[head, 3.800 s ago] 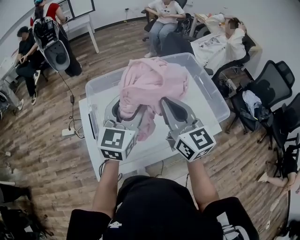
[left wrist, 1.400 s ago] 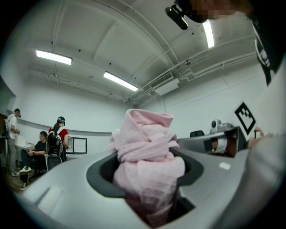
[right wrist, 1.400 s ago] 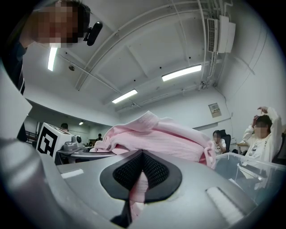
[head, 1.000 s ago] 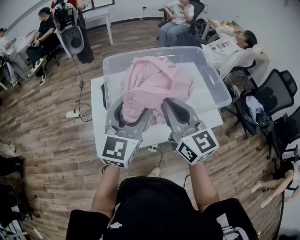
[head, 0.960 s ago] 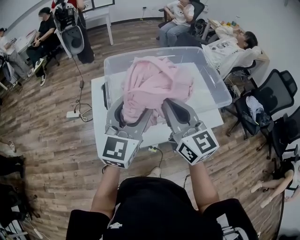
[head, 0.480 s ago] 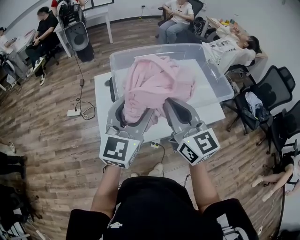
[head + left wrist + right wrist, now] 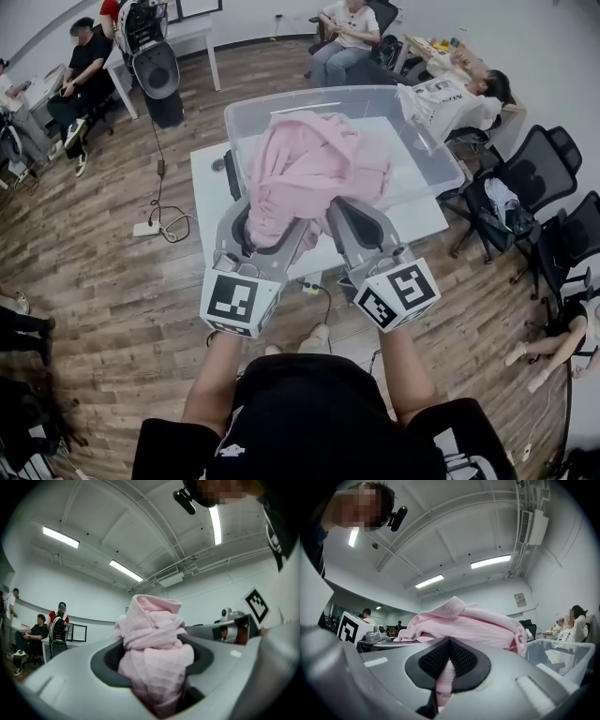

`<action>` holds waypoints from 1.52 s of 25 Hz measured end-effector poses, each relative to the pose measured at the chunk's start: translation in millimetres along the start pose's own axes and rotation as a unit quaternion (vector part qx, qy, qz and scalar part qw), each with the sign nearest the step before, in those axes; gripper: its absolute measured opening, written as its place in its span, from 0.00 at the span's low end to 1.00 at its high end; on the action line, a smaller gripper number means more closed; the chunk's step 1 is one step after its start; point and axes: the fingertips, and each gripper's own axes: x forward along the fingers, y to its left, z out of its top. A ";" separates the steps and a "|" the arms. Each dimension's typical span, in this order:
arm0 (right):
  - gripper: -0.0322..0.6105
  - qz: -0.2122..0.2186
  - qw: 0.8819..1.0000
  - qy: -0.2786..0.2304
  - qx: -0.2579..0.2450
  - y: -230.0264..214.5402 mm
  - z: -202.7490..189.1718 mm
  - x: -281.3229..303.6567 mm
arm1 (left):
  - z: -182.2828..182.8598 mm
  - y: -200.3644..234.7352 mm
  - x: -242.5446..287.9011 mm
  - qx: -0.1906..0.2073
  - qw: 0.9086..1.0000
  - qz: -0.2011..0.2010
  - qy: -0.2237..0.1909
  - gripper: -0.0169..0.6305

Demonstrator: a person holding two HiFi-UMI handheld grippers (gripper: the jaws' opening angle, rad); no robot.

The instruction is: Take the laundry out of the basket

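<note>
A bunched pink garment (image 7: 314,178) hangs in the air over the clear plastic basket (image 7: 433,159), held up by both grippers. My left gripper (image 7: 265,223) is shut on a thick wad of the pink garment (image 7: 152,658), which fills the gap between its jaws. My right gripper (image 7: 339,214) is shut on a thin fold of the pink garment (image 7: 446,679), and the rest drapes over its jaws. The basket stands on a white table (image 7: 208,192) and looks empty under the cloth, as far as it shows.
Several people sit on chairs around the room, at the far left and far right of the head view. A robot on a stand (image 7: 153,56) is at the back left. Black office chairs (image 7: 530,178) stand right of the table. A power strip and cables (image 7: 150,228) lie on the wood floor.
Both grippers keep their hold on the garment. The basket and table have drifted slightly right in the head view as the head camera shifted.
</note>
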 end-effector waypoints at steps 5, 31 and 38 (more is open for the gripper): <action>0.05 -0.007 1.000 -0.005 -0.004 20.2 -0.4 -7.4 | 2.0 -0.6 -20.7 -0.001 1.000 -0.007 -0.009 0.45; 0.05 -0.037 0.999 -0.001 0.000 57.3 7.2 -29.7 | 13.6 -9.3 -58.4 -0.022 0.999 -0.037 -0.011 0.46; 0.05 -0.031 0.999 0.007 -0.002 53.4 7.2 -28.8 | 14.5 -12.1 -56.6 -0.014 0.999 -0.028 -0.010 0.46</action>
